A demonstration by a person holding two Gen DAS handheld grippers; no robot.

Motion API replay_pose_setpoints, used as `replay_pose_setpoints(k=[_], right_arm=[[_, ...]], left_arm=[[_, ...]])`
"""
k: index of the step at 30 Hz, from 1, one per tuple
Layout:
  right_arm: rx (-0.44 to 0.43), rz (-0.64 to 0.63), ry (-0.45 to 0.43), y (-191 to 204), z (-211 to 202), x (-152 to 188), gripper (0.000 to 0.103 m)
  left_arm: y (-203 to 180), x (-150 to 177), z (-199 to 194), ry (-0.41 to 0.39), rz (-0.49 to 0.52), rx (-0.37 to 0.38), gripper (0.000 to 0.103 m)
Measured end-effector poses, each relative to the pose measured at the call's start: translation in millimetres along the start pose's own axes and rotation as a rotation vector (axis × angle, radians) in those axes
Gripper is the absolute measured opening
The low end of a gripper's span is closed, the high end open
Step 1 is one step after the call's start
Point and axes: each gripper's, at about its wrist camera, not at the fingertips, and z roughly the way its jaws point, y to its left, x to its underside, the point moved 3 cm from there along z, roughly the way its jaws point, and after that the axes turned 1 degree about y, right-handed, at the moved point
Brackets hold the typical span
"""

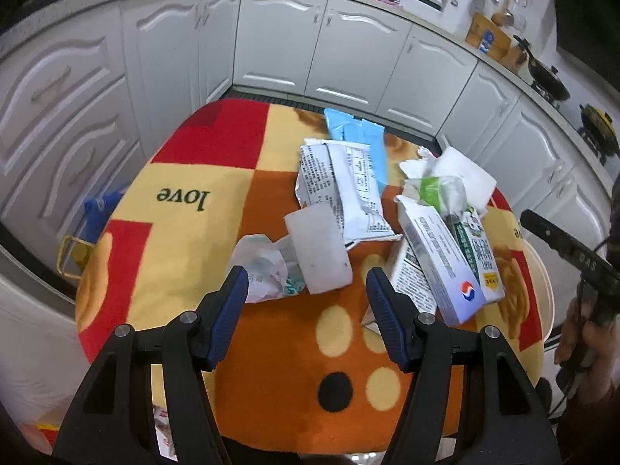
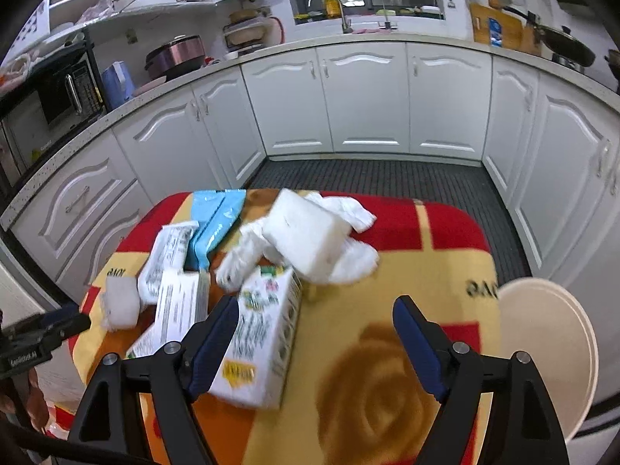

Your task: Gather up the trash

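**Both grippers arrive empty over the trash pile; pick one piece each**

The trash lies heaped on the table point(image 1: 182, 209), on a red, orange and cream cloth. The left gripper point(image 1: 306, 290) hangs over the near edge of the heap with its fingers partly open and nothing between them. Just ahead lie a crumpled wrapper point(image 1: 263, 267) and a flat white sheet point(image 1: 317, 250) overlapping it. The right gripper point(image 2: 316, 325) has its fingers wide apart, also empty. Its left finger stands in front of a milk carton point(image 2: 263, 333) lying on its side, though whether it touches the carton I cannot tell. Further back are printed paper packets point(image 1: 341, 190), a blue pouch point(image 1: 360, 135), a white block point(image 2: 310, 240) and crumpled white tissue point(image 2: 356, 259). A pale round bin point(image 2: 550, 352) stands at the table's right edge, the likely place for the trash.

The step in hand is reaching for a first piece. Advice for doing it well:

- Left: the wrapper is soft and bunched, so it should pinch easily. Come down on its raised crumple, not the flat sheet, which may slide rather than lift.
- Right: shift left so the carton sits squarely between the fingers, then close across its narrower faces. An off-centre grip may let it swing.
- The pieces overlap, so lift slowly. A neighbouring packet could drag along and drop off the table.
- Take top pieces first, and keep the two grippers apart over the heap.
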Motion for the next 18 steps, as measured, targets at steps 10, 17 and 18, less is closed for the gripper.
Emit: replay_pose_setpoints(k=[10,17,18], right_arm=[[-0.030,0.046,0.021,-16.0,51.4,-31.2,0.081],[-0.117,0.088,0.066,-19.8,86.8,-42.5,0.074],[-0.129,0.100,0.070,-20.4,88.7,-41.4,0.047]], left_arm=[[-3.4,-17.1,38.0,0.027,0.005,-0.016,0.062],[-10.4,-23.3,45.9,0.039,0.037,0.012,0.037],[-11.1,-23.3,45.3,0.046,0.042,0.014,0.030]])
